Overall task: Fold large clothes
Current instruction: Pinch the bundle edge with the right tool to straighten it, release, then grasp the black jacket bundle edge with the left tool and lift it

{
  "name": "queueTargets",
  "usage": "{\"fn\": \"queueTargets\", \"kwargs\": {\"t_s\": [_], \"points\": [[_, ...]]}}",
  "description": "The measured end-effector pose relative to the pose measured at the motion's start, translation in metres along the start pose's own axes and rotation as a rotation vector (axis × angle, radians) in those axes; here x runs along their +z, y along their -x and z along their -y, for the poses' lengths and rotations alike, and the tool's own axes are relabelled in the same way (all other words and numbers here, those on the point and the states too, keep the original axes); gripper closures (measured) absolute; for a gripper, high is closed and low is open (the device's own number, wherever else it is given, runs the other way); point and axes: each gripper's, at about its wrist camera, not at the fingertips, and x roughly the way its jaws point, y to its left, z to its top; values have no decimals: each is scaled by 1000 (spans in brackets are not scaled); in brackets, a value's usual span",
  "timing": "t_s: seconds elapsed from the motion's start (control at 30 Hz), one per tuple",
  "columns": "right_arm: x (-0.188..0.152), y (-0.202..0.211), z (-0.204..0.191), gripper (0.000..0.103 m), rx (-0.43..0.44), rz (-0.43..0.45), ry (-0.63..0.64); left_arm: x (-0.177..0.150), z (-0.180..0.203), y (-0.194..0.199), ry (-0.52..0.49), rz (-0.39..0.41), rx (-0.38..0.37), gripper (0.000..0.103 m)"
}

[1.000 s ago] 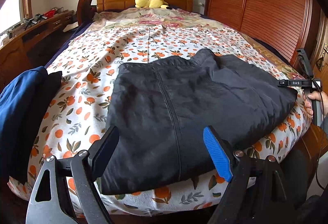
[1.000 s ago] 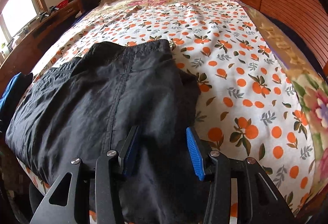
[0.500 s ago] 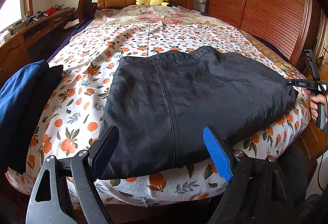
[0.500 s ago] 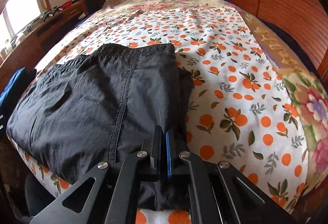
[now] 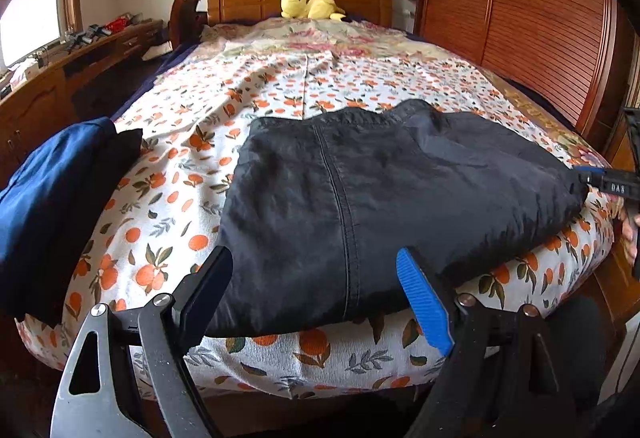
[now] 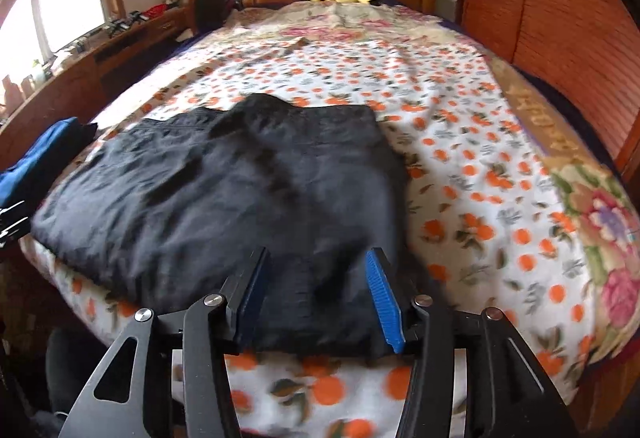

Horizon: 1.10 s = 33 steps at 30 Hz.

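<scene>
Left gripper (image 5: 316,294): jaws spread, holding nothing, at near bed edge | Right gripper (image 6: 316,298): jaws apart, released, over garment's near hem | Black garment (image 5: 384,205): folded flat on orange-print bedspread (image 5: 168,197), foot end | Navy clothes (image 5: 44,197): stacked at left | Yellow plush (image 5: 310,3): by headboard.

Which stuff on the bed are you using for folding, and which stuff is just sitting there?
For the folding:
- black garment, spread at the foot of the bed
- left tool, open
- right tool, open

Just lying about:
- yellow plush toy by the headboard
- folded navy clothes at the left bed edge
- orange-print bedsheet
</scene>
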Motion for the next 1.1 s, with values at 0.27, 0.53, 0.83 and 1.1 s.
{"fn": "queueTargets", "kwargs": {"t_s": [0.27, 0.53, 0.83, 1.1], "points": [[-5, -18, -53, 51, 127, -5, 83, -2, -7, -1, 27, 4, 10, 38], [-1, -37, -90, 51, 228, -2, 130, -23, -39, -20, 117, -78, 85, 40], [-5, -74, -71, 44, 308, -47, 75, -34, -55, -26, 182, -108, 85, 40], [-9, -75, -72, 44, 281, -34, 120, -35, -55, -37, 207, -128, 42, 40]]}}
